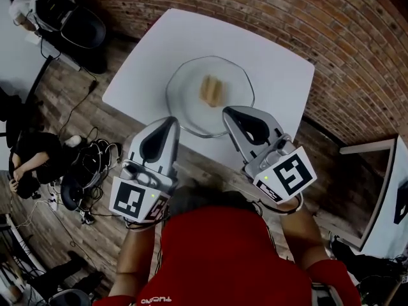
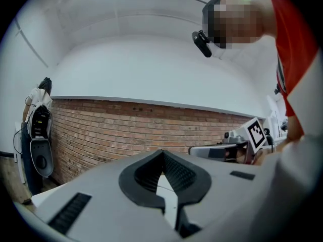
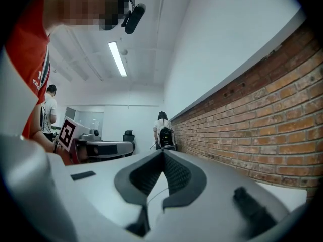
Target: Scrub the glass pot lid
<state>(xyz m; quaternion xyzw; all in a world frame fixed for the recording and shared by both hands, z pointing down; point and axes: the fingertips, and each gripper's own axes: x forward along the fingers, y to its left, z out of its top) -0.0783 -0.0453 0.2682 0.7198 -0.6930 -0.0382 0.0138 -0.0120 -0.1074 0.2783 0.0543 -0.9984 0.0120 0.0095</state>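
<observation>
Since the left tool and right tool hover shut and empty before the glass pot lid on the white surface, best open one for the tan sponge at its centre, the other steadying the rim

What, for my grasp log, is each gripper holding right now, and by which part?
Nothing is held. The left gripper and right gripper are both shut and empty; the glass pot lid lies free on the table.

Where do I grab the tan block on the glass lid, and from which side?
Likely grip the tan block across its long sides, from above: it lies flat at the middle of the glass lid, whose rim would hinder a level approach.
</observation>
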